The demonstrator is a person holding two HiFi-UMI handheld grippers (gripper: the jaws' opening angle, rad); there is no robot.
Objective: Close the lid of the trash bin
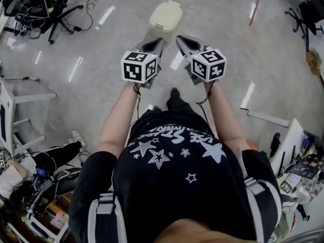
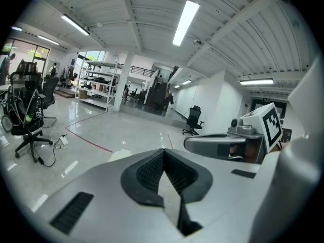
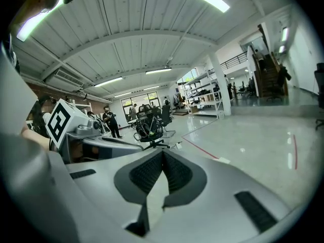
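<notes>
1. Cream trash bin [image 1: 167, 22] stands on the glossy grey floor [image 1: 101, 105], straight ahead of both tools. Seen from above, its lid [image 1: 165, 14] lies flat across the top.
2. The left tool [image 1: 156, 43] and right tool [image 1: 180, 39] are held side by side, with their tips aimed toward the bin. Both are near it but not touching.
3. In the left gripper view, the left tool's jaws meet at the tip with nothing between them. In the right gripper view, the right tool's jaws do the same.
4. The lid hides the bin's body in the head view. In each gripper view, only a pale sliver shows past the tool's edge, too small to identify.
5. The person's black star-printed shirt [image 1: 177, 171] fills the lower part of the head view.
</notes>
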